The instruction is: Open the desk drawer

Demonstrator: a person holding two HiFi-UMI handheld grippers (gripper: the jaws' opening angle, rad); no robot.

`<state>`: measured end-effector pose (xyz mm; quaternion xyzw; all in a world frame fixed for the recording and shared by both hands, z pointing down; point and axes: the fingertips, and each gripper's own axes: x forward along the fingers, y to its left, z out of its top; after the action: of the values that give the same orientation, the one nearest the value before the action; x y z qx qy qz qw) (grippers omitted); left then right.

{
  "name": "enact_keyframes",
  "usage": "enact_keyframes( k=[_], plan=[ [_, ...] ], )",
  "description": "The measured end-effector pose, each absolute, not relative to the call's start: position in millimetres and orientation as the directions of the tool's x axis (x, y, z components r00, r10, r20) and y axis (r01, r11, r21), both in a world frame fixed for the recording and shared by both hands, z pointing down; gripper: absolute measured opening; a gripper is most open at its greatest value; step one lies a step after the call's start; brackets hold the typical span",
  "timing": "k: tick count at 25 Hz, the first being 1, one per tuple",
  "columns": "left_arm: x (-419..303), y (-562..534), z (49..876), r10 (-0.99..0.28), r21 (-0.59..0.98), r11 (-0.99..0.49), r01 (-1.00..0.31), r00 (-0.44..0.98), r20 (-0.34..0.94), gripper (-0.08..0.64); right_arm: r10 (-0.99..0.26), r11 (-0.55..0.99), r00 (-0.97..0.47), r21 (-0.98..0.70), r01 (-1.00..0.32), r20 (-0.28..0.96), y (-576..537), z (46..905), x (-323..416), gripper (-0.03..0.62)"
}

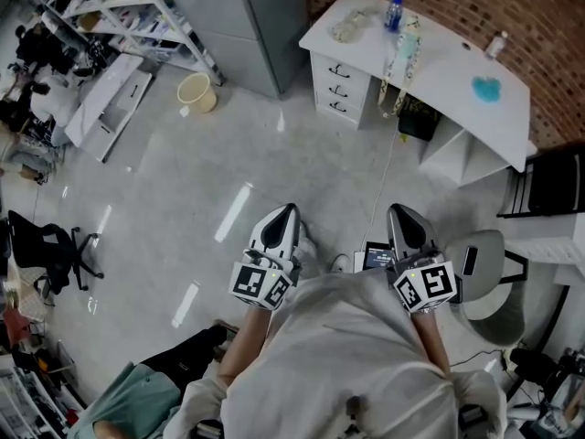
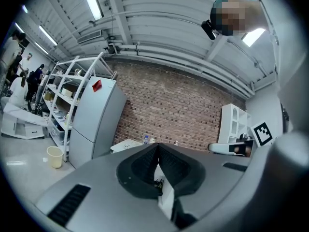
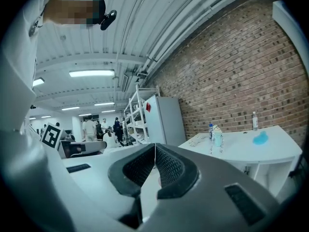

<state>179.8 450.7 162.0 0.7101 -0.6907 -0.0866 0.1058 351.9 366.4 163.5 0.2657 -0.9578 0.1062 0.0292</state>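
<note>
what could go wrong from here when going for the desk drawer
1. The left hand-held gripper and the right hand-held gripper are both shut and well short of the desk. Unless one opens, it may just bump a small drawer handle rather than catch it.
2. A strap hangs over the desk edge right beside the drawers. It could snag and drag things off the top.
3. A hard pull might topple the blue-capped bottle.

Bright ceiling tubes (image 2: 91, 1) glare off the glossy floor (image 1: 233, 210); fisheye edges curve and darken.
</note>
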Motion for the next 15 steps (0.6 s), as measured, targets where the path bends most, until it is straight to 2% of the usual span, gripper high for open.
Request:
enact_keyframes(
  k=[10,15],
  plan=[
    [95.2,380.3,158.2,-0.994,0.264,-0.097,-0.96,0.106,0.021,0.007,-0.548,0.801,-0.822,-0.189,-0.569,0.151,313.2,158.6,271.8,0.027],
    [47.5,344.4,154.7,-0.981,0.254,-0.179,-0.951,0.19,0.021,0.006,-0.604,0.765,-0.784,-0.175,-0.62,0.141,286.4,149.7,229.2,0.027]
  ],
)
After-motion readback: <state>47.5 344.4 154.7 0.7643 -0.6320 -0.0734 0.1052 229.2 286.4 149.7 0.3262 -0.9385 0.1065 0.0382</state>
